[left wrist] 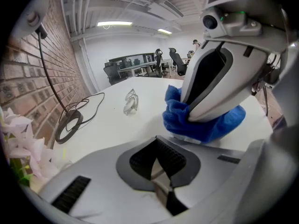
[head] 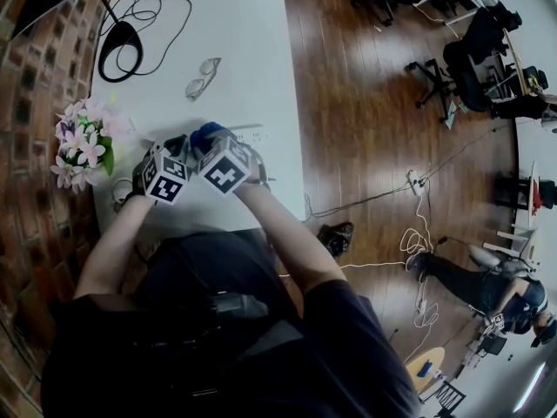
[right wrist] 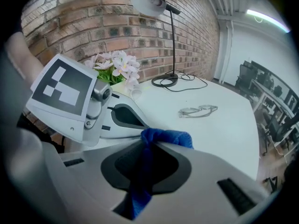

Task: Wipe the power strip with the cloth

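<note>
Right now your right gripper [right wrist: 144,158] is clamped on the blue cloth [left wrist: 210,130]. A fold of it runs up between the jaws and bunches out past the tips, and that bunch is pressed down toward the table [head: 252,42]. Your left gripper [left wrist: 158,163] has its jaws together, with nothing I can make out between them. It sits just beside the right one, on the side nearer the flowers [head: 80,142].

What the wipe turns on is how the power strip [head: 255,134] lies. It is a pale bar, hard to pick out against the white table. In the head view it runs out from under the cloth toward the table's right edge, so its long axis goes across you, left to right, rather than away from you. The cloth covers its left end or close to it; just where that end stops is hidden under the blue.

So the bare length lies to the right of your right gripper, the one that carries the cloth. I judge the stroke should travel rightward along the bar, with the cloth flat on its top face. Your left gripper is nearer the covered end and could steady the strip there, though I cannot tell whether it touches the strip now. The glasses [head: 202,77] lie well apart, farther up the table and off that line.
</note>
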The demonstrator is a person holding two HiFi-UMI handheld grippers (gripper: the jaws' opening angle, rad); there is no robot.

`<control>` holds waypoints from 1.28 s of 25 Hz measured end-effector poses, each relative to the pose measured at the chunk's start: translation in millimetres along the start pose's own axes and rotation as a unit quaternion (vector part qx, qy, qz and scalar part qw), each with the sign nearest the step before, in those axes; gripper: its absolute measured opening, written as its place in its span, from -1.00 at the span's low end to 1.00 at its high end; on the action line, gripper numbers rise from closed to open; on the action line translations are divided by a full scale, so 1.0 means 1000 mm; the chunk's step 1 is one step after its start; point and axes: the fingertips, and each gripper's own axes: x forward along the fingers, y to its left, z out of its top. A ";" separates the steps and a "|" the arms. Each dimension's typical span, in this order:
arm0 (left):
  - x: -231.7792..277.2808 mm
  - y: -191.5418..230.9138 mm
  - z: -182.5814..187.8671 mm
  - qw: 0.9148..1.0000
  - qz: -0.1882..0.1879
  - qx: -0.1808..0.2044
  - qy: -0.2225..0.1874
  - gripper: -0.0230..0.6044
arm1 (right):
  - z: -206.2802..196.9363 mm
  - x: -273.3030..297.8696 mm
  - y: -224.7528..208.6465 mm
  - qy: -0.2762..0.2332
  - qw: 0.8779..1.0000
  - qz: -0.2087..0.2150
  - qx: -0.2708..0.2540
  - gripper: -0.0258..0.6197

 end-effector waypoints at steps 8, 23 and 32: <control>0.000 0.001 -0.001 1.000 0.009 0.004 0.013 -0.89 | -0.007 -0.006 -0.010 -0.003 1.000 -0.007 0.008 -0.79; 0.003 0.002 -0.003 0.998 0.037 0.010 0.047 -0.89 | -0.035 -0.027 -0.043 0.004 1.000 -0.021 -0.013 -0.79; 0.003 0.001 -0.002 0.996 0.056 0.006 0.064 -0.89 | -0.054 -0.043 -0.064 0.003 1.000 -0.018 -0.021 -0.79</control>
